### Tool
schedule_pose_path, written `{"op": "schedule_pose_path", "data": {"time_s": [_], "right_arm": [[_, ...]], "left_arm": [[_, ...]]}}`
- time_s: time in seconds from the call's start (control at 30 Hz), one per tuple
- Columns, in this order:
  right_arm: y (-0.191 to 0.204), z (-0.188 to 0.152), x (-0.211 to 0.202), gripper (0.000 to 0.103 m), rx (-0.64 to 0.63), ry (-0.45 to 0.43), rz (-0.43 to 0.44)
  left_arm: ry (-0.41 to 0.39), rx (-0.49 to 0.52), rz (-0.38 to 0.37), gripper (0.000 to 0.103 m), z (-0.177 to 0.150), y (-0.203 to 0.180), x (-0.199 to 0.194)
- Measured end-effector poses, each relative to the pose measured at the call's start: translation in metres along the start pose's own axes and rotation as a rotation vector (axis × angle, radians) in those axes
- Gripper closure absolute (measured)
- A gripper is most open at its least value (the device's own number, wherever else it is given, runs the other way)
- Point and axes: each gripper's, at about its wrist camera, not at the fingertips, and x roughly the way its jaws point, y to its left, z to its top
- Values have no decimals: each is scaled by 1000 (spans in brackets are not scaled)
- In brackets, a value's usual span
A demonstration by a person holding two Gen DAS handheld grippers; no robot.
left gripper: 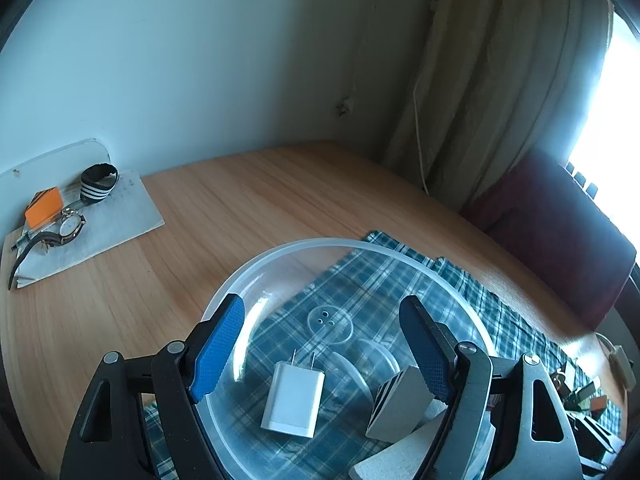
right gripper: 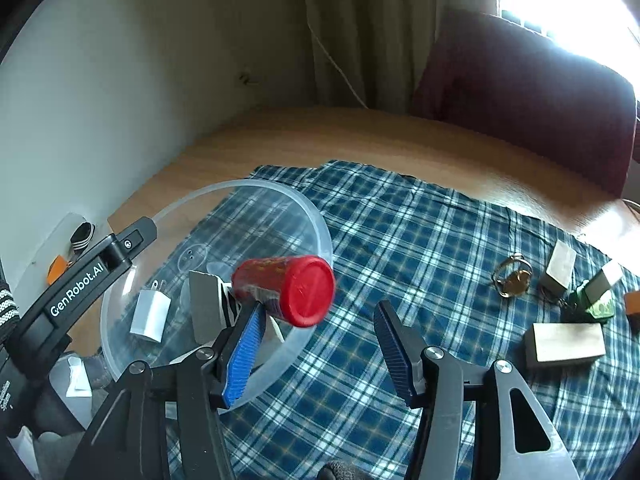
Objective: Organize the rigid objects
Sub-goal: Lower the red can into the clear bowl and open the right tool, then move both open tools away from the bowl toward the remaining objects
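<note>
Fingers wide apart on the right gripper (right gripper: pixel 316 344), and the red canister (right gripper: pixel 286 290) sits just off the left blue pad, lying on its side with its base toward the camera, over the near rim of the clear bowl (right gripper: pixel 320 232). Whether it is touching the pad, resting on the rim or falling, I cannot tell; it looks blurred, so my guess is it is being let go into the bowl.

Over on the other side, the left gripper (left gripper: pixel 322 346) is also spread open, its fingers straddling the bowl without pinching anything. It looks placed there to steady or guard the container while the other hand feeds it.

Inside the bowl already: a white wall charger (left gripper: pixel 293 400) lying flat, prongs pointing away, and a grey block (left gripper: pixel 398 404) leaning just beside it. So the sorting is under way, not finished.

Plenty left out on the plaid cloth (right gripper: pixel 420 240): a second grey block (right gripper: pixel 564 342) lying flat, smaller blocks (right gripper: pixel 560 270) near it, a key ring (right gripper: pixel 512 280), something green, all well apart from the bowl.

That cloth covers part of a wooden table (left gripper: pixel 240 208) pushed into a corner. At the far left edge a notebook (left gripper: pixel 120 216) carries a wristwatch (left gripper: pixel 70 226), an orange box (left gripper: pixel 44 206) and a striped band. Pale wall behind, a curtain, a dark red chair back, and bright window glare.
</note>
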Motion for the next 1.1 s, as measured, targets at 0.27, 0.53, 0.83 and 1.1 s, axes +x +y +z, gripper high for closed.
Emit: {"op": "schedule_pose_path", "data": {"time_s": [0.27,0.53,0.83,1.1], "right_arm": [[-6,-3,-5,42,23,-2,1],[-14,2,-15,40,53,-34,-10],[-28,6,-27,39,95,-75,-41],[-25,9,-15,34,61,-46,-45]], "left_arm": [[3,1,1,22,-1,-1,1],[15,-4,-4,22,-1,0,3],[19,-4,-6,22,-2,0,2],[21,-5,-6,22,-2,0,3]]}}
